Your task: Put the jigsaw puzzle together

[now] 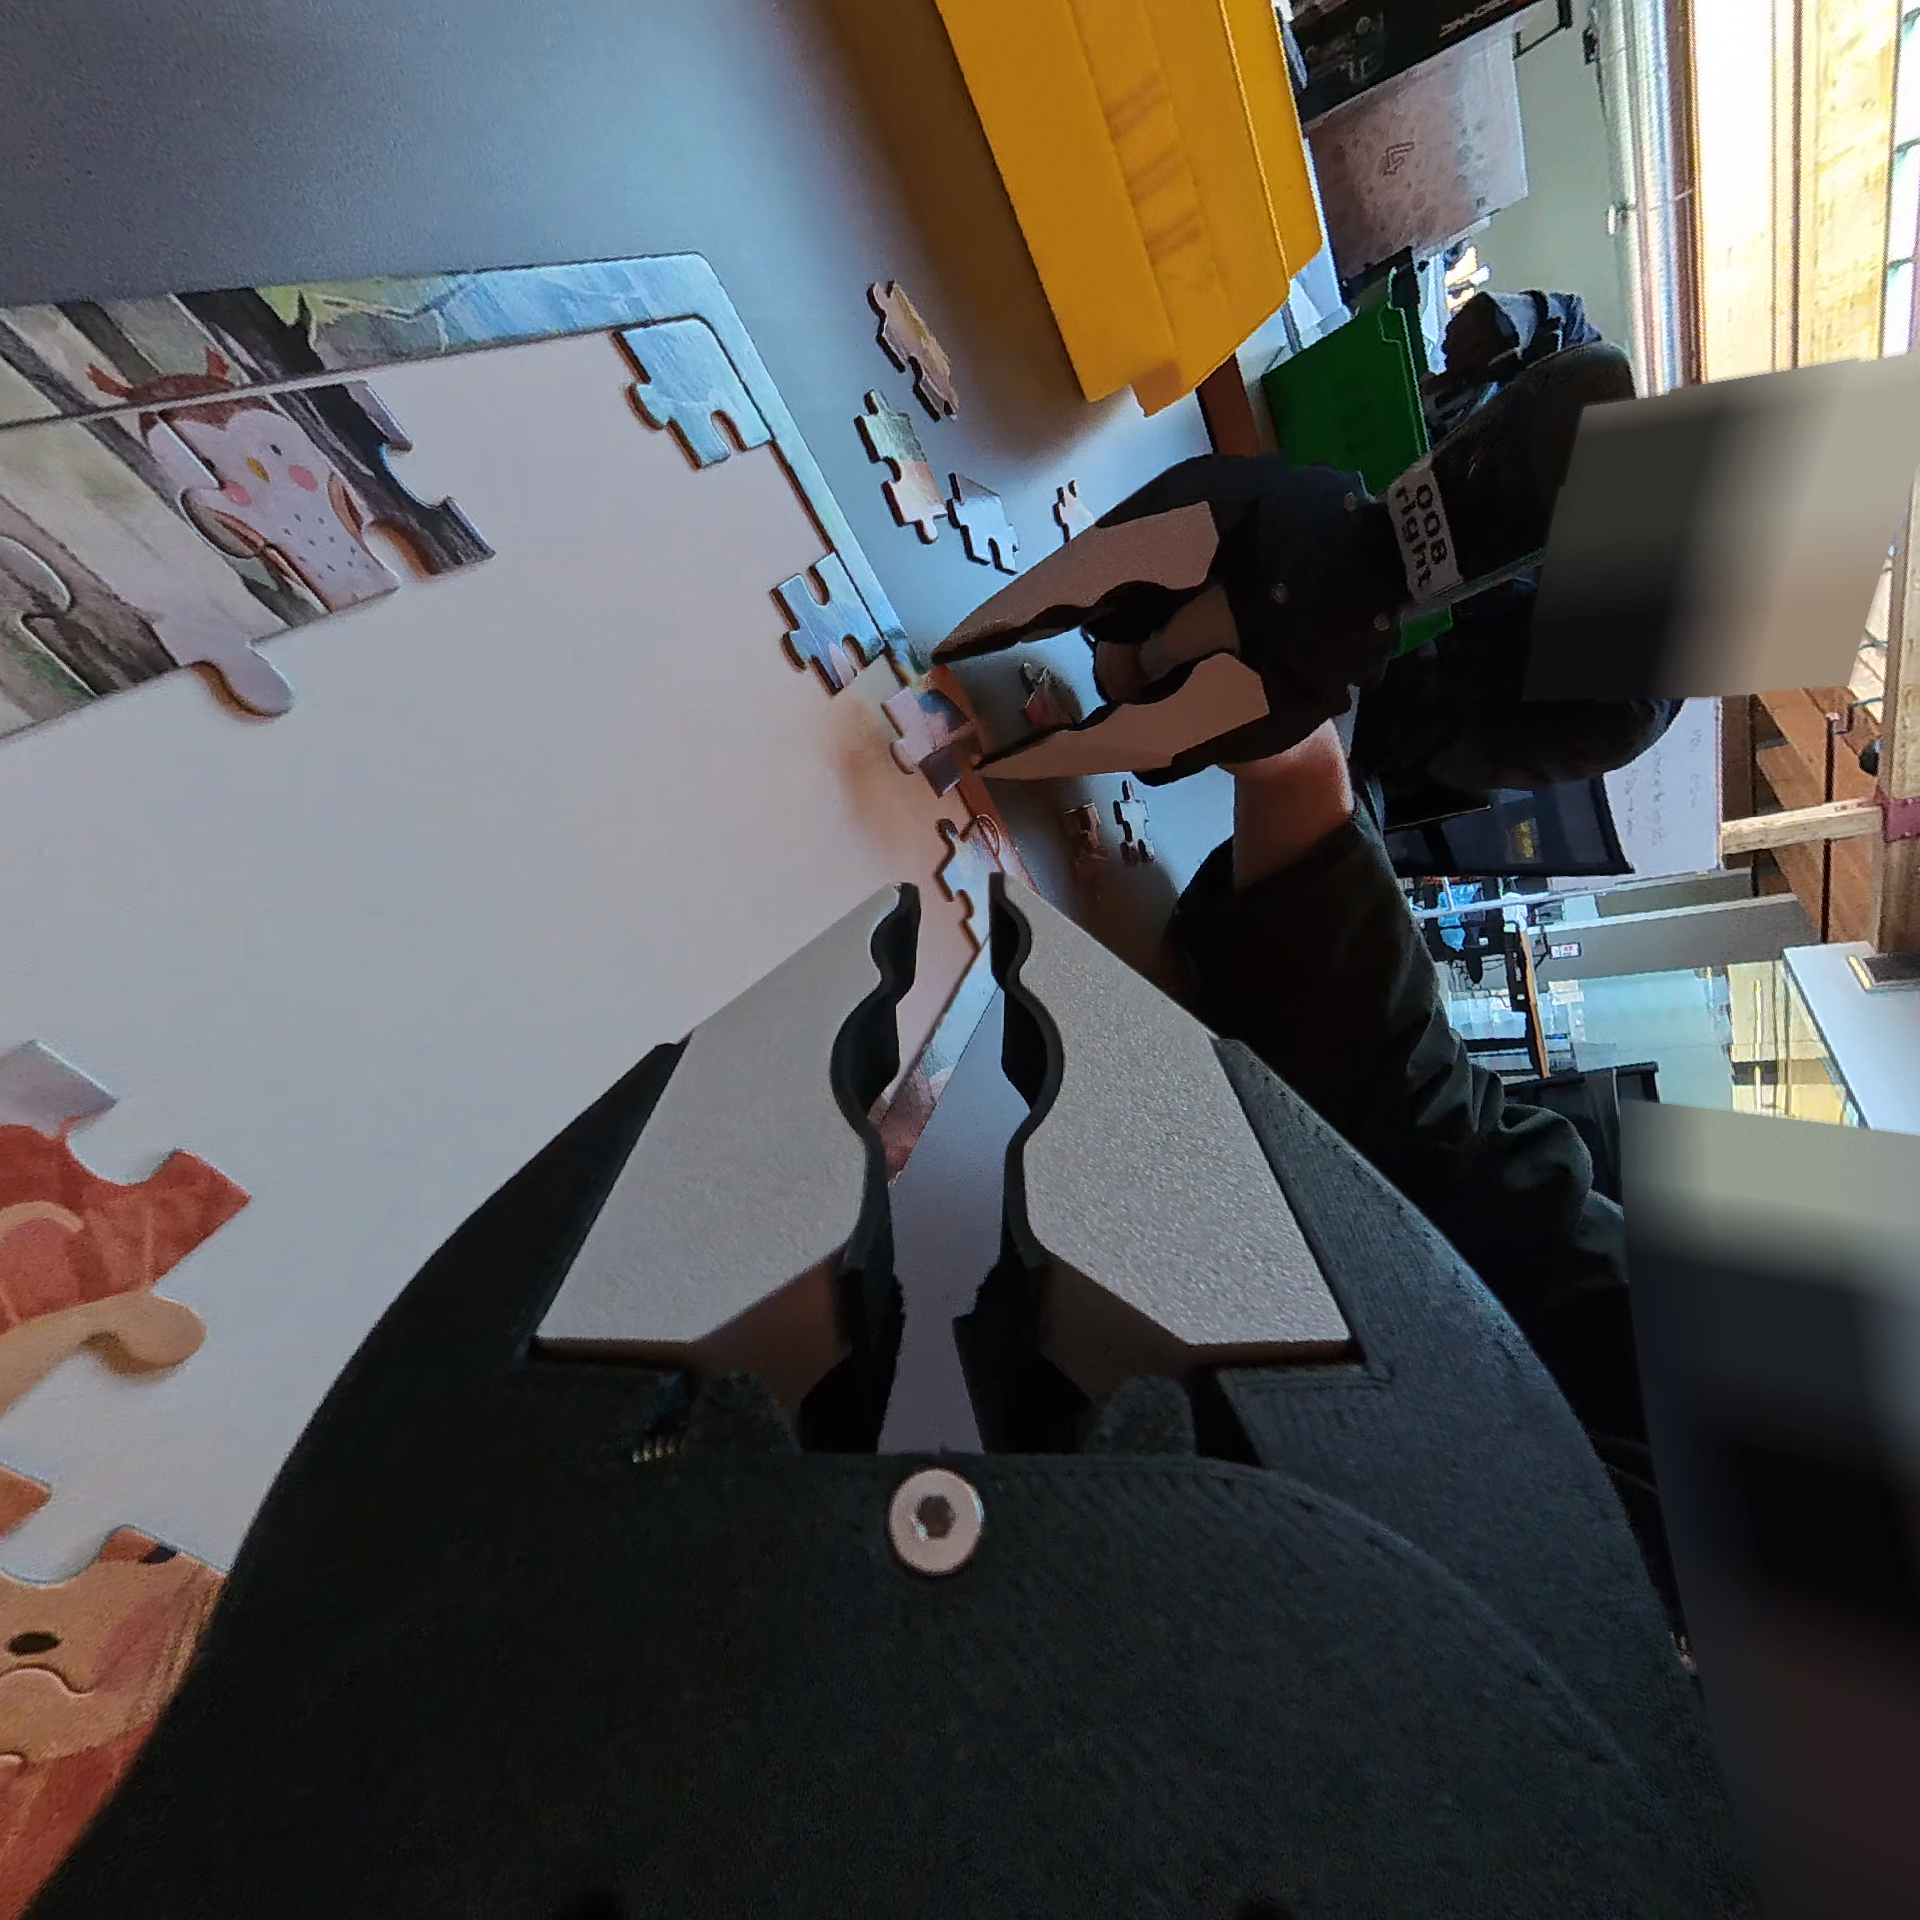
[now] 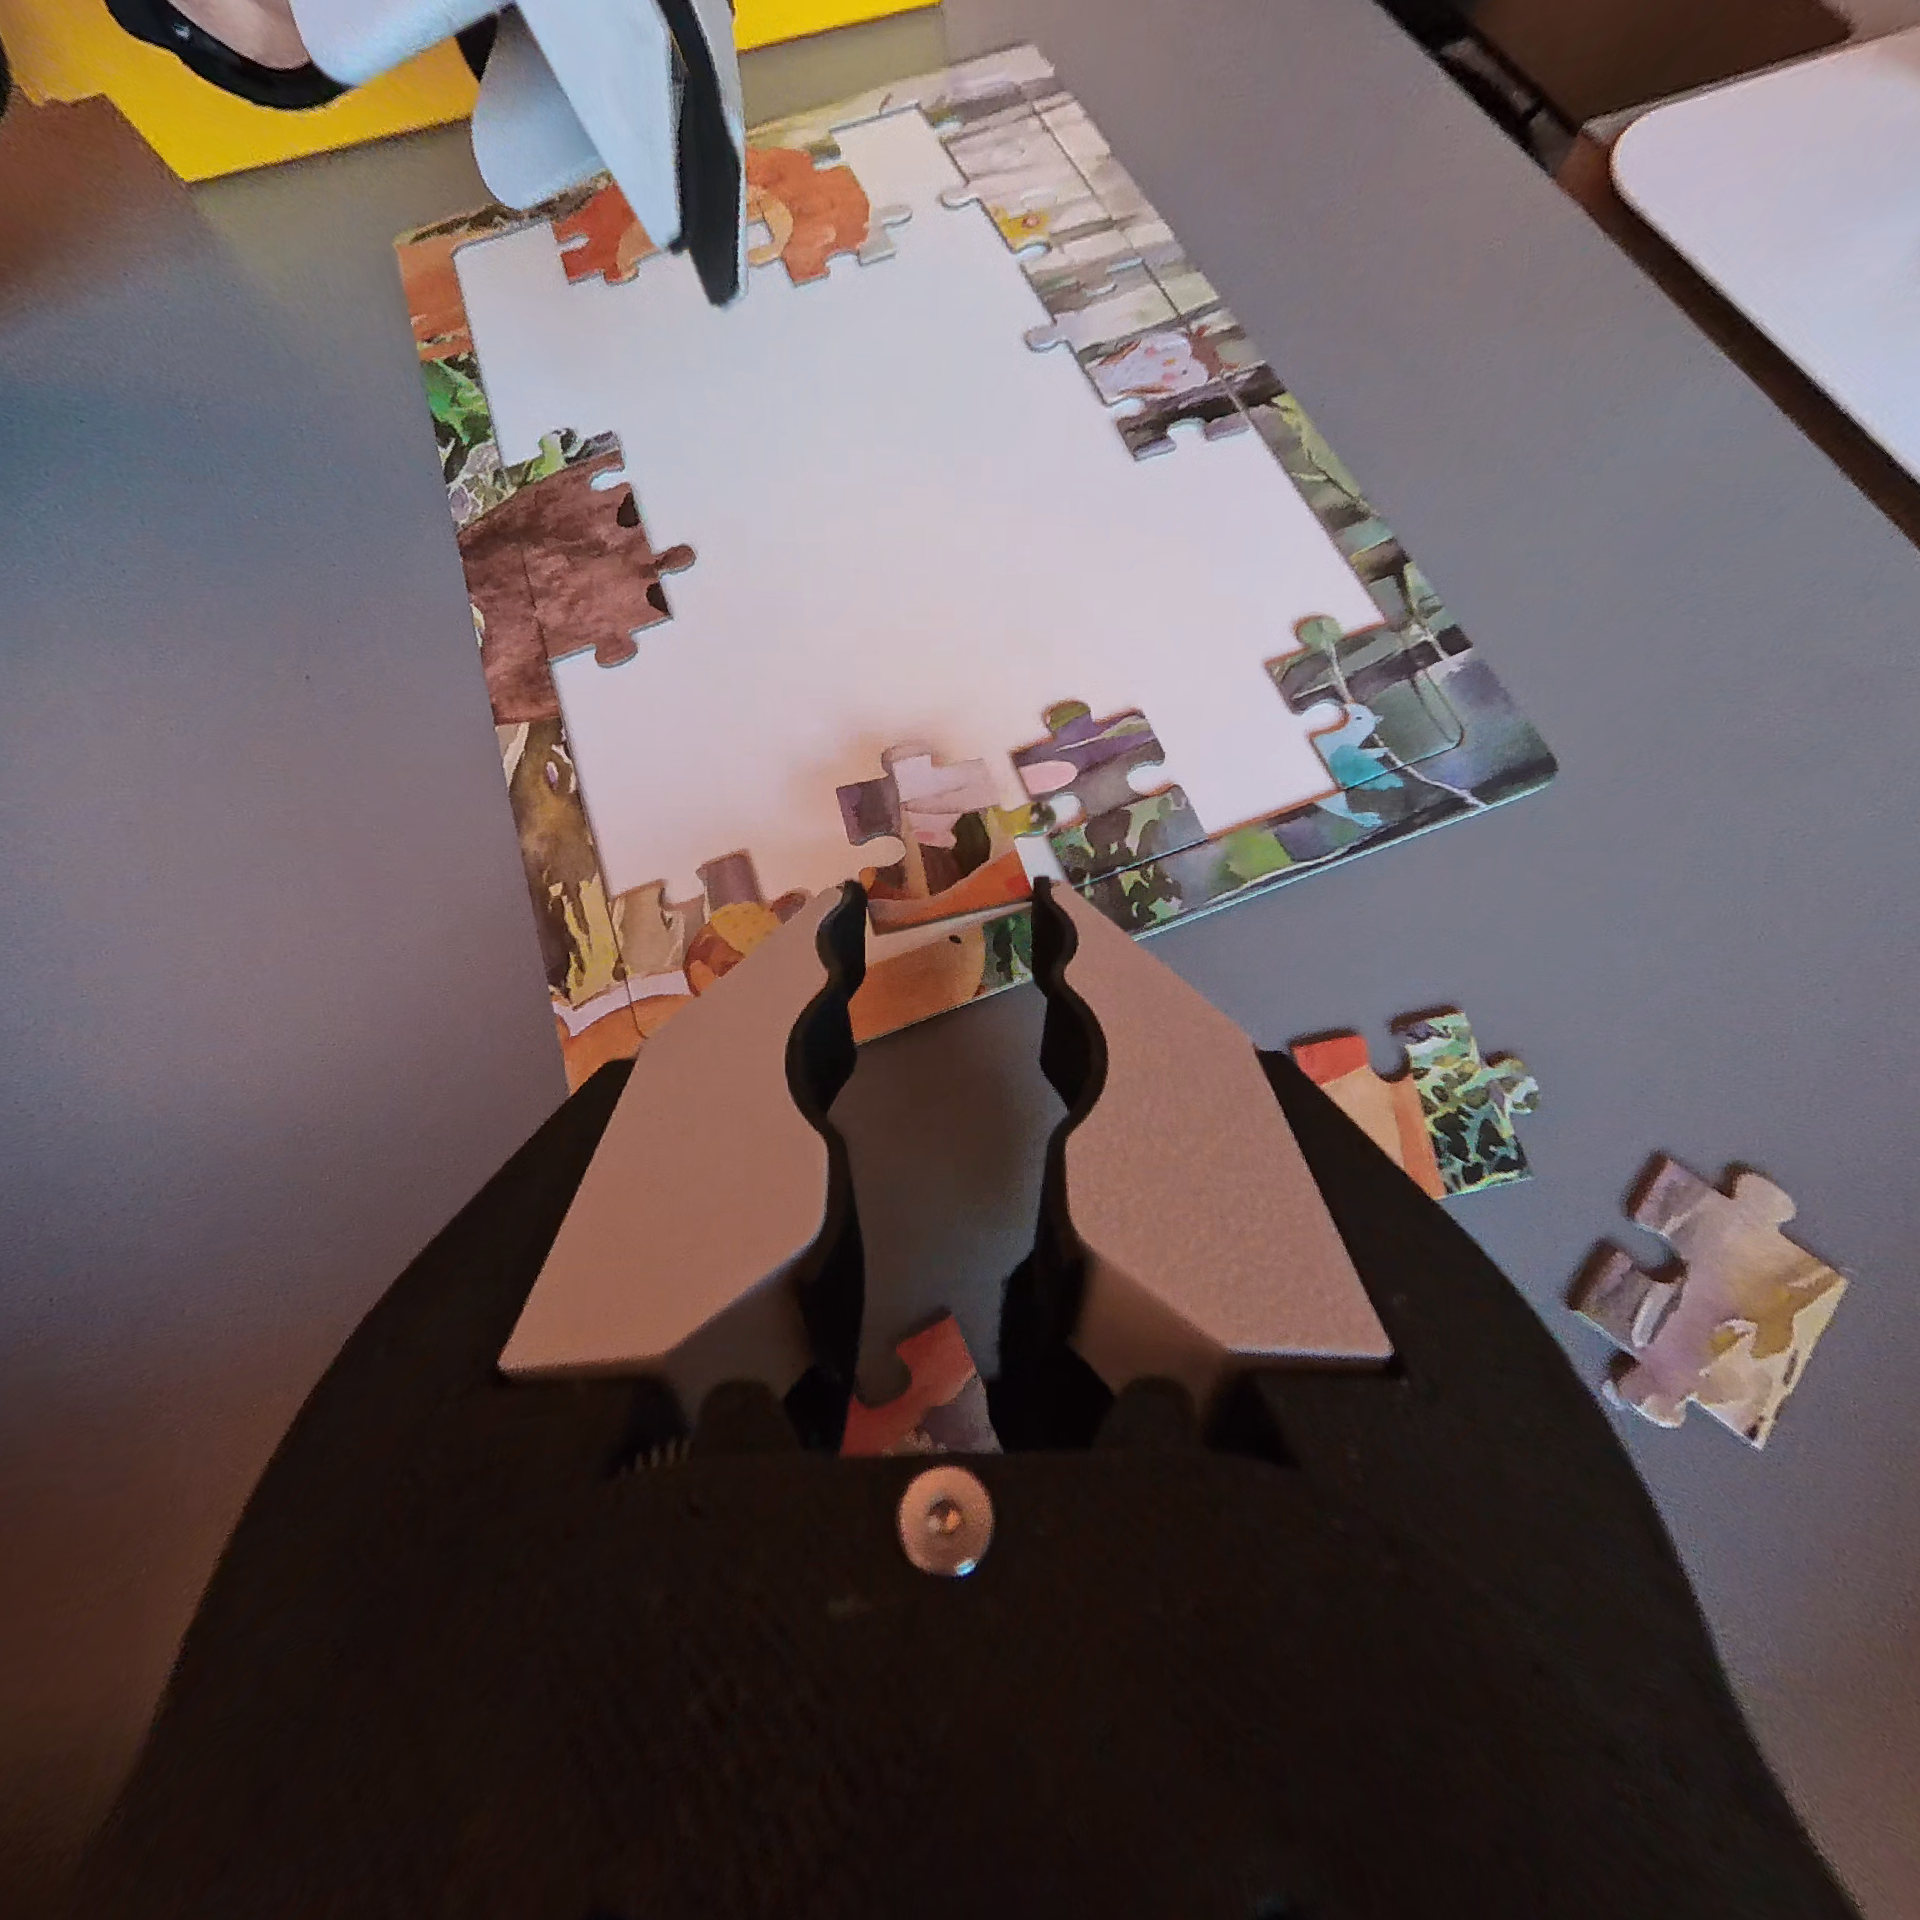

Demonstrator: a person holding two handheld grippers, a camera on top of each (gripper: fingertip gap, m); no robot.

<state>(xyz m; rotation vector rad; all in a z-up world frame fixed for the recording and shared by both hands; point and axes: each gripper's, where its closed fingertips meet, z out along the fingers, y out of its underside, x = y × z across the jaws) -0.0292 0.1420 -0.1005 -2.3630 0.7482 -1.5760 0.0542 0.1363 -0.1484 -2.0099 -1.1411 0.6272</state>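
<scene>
A: Right tool [image 2: 948, 902]? Where's the piece?
B: Jaws parted, tips down at the near edge of the puzzle board [image 2: 935, 540]. A puzzle piece [image 2: 920, 821] lies on the white tray just past the tips, beside the placed pieces of the bottom border. From the left wrist view the lower fingertip [image 1: 997, 764] looks to be touching that piece [image 1: 930, 732]; the upper one sits apart. Not a pinch, as far as I can see.

A: Left tool?
B: Left tool [image 1: 956, 894] has its jaws nearly together, a narrow slit between them, nothing in it. In the right wrist view it hangs tips-down over the far end of the board [image 2: 717, 281], near the orange pieces there.

A: Counts?
B: One board, frame partly filled, middle bare white. Loose pieces on the grey bench [image 2: 260, 727]: two to the right of the right tool, a green and orange one [image 2: 1444, 1101] and a pale purple one [image 2: 1714, 1299], plus one partly hidden under the tool [image 2: 914, 1392]. The left view shows more small ones near the yellow bin [image 1: 1132, 177]; too small to count surely.

A: Hand pose?
B: Dark sleeve [image 1: 1351, 987] and forearm come in from the right, the tool angled low towards the board edge.
</scene>
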